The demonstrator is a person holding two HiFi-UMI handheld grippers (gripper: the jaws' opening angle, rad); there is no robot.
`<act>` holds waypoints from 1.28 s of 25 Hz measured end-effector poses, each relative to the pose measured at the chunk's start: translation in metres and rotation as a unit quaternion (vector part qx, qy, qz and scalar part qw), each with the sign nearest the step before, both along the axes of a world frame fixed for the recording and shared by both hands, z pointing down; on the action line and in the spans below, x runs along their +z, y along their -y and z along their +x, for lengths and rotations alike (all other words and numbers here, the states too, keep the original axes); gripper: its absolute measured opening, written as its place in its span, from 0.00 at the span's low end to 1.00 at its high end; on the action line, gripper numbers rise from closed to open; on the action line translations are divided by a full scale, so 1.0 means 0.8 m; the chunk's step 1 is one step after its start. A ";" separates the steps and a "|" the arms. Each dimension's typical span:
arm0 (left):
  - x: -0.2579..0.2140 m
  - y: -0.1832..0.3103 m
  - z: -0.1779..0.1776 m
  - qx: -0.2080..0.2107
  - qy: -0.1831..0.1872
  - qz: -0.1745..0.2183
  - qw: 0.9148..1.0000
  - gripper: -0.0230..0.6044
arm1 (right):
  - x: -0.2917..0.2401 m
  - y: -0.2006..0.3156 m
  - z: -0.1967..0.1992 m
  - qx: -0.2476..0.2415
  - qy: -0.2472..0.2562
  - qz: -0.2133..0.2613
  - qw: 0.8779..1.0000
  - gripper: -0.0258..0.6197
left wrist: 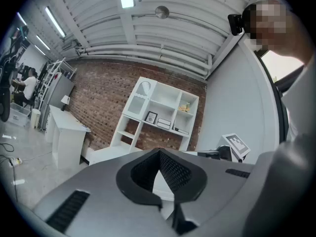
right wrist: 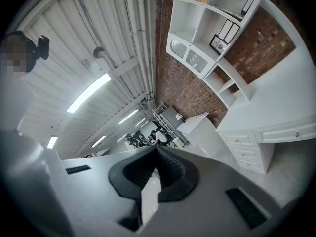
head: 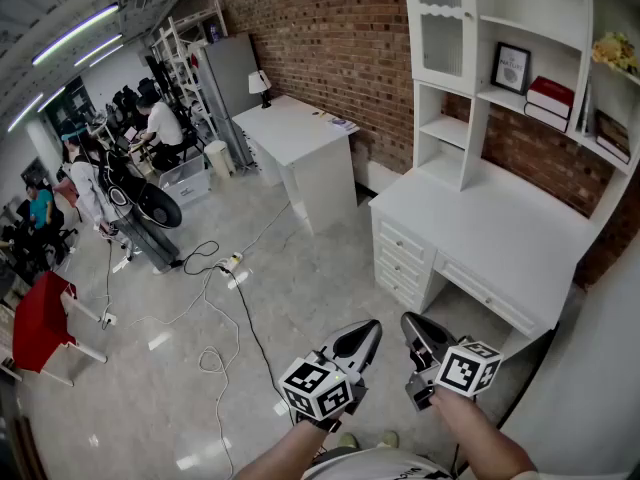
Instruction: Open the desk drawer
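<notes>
I hold both grippers level, short of the desk (head: 500, 238) and well apart from it. My left gripper (head: 366, 333) is closed on nothing, and so is my right gripper (head: 416, 326). The drawer (head: 487, 295) sits flush under the desk's top.

- We see a pale floor (head: 310, 308) strewn with cables (head: 215, 358) and a power strip (head: 232, 261).
- On the white desk (head: 500, 233), we see a hutch shelf (head: 508, 97) bearing a framed picture (head: 511, 67) and stacked books (head: 549, 101).
</notes>
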State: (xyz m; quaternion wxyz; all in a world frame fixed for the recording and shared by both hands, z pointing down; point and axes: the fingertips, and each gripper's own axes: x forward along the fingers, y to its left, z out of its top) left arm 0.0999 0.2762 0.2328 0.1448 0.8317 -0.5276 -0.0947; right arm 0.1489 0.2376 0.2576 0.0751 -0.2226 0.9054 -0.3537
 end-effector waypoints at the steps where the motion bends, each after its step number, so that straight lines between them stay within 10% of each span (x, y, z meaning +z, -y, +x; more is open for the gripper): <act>1: 0.001 0.001 0.002 -0.001 0.000 0.000 1.000 0.06 | 0.001 0.001 0.002 -0.001 0.000 0.000 1.000 0.07; 19: 0.014 0.040 -0.003 -0.023 0.004 -0.005 1.000 0.06 | 0.026 0.052 0.040 0.020 0.064 -0.059 0.996 0.07; 32: 0.057 0.160 -0.059 0.023 0.012 -0.002 1.000 0.06 | 0.074 0.164 -0.037 0.047 0.039 -0.094 0.994 0.07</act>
